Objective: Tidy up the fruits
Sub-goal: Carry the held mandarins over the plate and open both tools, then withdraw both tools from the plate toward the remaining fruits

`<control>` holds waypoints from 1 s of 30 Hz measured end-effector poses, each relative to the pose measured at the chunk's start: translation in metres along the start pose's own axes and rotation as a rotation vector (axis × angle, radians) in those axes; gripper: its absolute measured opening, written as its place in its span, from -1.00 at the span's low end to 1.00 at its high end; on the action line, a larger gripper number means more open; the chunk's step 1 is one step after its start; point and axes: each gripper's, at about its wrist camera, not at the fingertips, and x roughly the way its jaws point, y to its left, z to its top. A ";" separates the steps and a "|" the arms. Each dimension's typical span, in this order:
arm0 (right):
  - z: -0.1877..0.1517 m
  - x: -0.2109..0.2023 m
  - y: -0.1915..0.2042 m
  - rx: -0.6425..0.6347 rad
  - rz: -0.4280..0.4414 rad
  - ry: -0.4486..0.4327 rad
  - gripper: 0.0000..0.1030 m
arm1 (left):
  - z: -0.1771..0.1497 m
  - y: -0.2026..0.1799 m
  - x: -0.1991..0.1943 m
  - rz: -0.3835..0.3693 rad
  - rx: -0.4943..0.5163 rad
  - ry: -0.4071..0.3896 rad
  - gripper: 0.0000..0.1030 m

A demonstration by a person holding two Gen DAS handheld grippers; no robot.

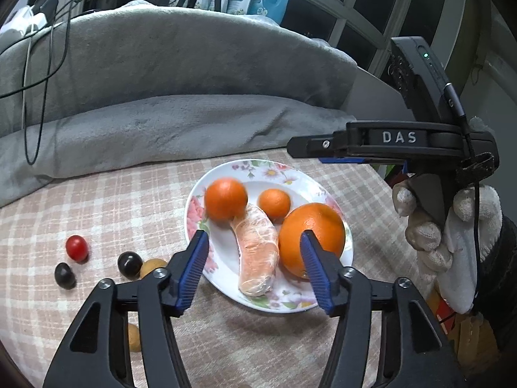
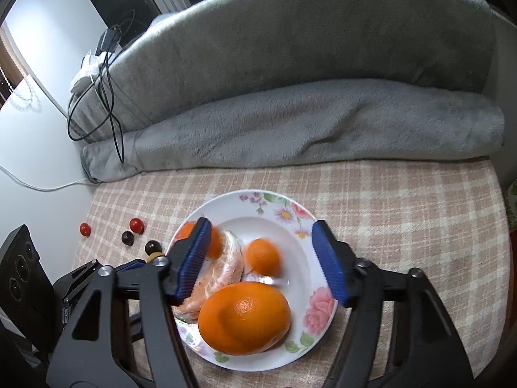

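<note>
A white flowered plate (image 1: 258, 165) (image 2: 323, 307) on the checked cloth holds a big orange (image 1: 318, 232) (image 2: 245, 317), a medium orange (image 1: 226, 202), a small orange (image 1: 274, 203) (image 2: 263, 257) and a peeled citrus piece (image 1: 258, 252) (image 2: 226, 268). My left gripper (image 1: 254, 234) hangs open over the plate's near side. The peeled piece shows between its blue pads, which touch nothing. My right gripper (image 2: 261, 224) is open above the plate with the small orange in the gap, untouched. A gloved hand (image 1: 452, 242) holds it.
Left of the plate lie small fruits: a red cherry tomato (image 1: 77, 248) (image 2: 136, 225), two dark ones (image 1: 64, 274) (image 1: 130, 264) and a yellowish one (image 1: 153, 266). A rolled grey blanket (image 1: 194, 123) (image 2: 307, 123) lines the far edge, with cables (image 2: 110, 97) at the left.
</note>
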 end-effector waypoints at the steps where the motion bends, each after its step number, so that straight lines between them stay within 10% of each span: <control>1: 0.000 -0.001 0.000 0.000 0.000 -0.002 0.34 | 0.000 0.000 0.000 0.001 0.000 0.001 0.14; 30: -0.013 -0.038 0.037 -0.117 0.006 -0.126 0.57 | -0.017 0.025 -0.056 0.119 -0.011 -0.055 0.48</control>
